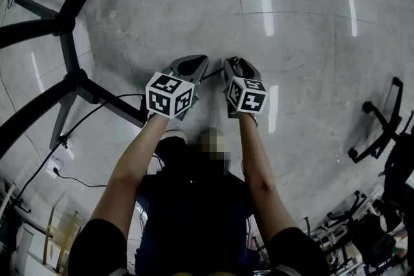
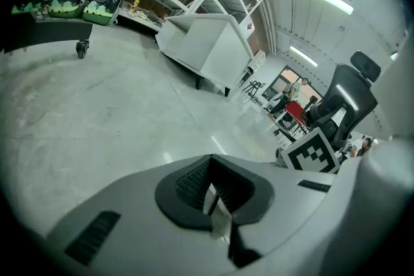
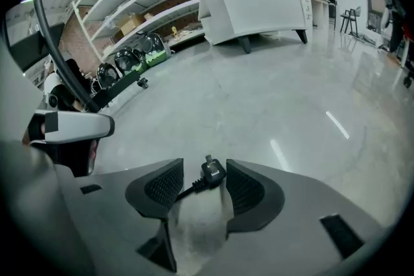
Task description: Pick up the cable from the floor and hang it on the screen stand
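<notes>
Your right tool (image 3: 204, 165) gapes around the cable (image 3: 211, 172) plug on the glossy grey floor (image 3: 272, 100) (pads clear of it). Your left tool (image 2: 210, 171) is closed, with the screen stand (image 1: 71, 77) legs sprawling to your left.

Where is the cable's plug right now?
In the right gripper view, the black plug lies on the grey floor between the right gripper's open jaws, near their tips and not gripped, its cable trailing toward the picture's left.
</notes>
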The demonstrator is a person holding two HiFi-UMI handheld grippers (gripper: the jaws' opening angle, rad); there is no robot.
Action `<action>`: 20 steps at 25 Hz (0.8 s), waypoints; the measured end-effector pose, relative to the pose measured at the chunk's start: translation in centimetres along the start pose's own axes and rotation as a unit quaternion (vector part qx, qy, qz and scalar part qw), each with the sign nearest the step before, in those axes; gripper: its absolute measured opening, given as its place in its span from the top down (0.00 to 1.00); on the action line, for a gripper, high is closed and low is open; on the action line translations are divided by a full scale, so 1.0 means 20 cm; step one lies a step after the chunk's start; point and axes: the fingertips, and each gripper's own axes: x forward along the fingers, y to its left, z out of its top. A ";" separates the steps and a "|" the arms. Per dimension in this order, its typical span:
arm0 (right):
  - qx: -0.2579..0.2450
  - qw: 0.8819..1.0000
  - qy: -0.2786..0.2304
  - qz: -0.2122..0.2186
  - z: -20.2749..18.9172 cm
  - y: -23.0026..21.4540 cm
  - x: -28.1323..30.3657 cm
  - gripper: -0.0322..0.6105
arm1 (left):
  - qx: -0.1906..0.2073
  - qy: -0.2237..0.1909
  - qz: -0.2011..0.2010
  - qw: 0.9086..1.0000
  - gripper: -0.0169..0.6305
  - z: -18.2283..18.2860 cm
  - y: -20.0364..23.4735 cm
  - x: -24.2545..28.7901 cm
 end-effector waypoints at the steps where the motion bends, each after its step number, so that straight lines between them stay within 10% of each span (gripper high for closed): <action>1: -0.001 1.000 0.005 0.000 -0.02 0.00 0.02 0.63 | -0.001 0.000 0.000 1.000 0.97 0.00 0.01 0.00; 20: -0.033 0.999 -0.005 -0.022 0.02 0.03 0.04 0.79 | -0.014 -0.003 0.005 1.000 0.97 -0.01 0.03 -0.02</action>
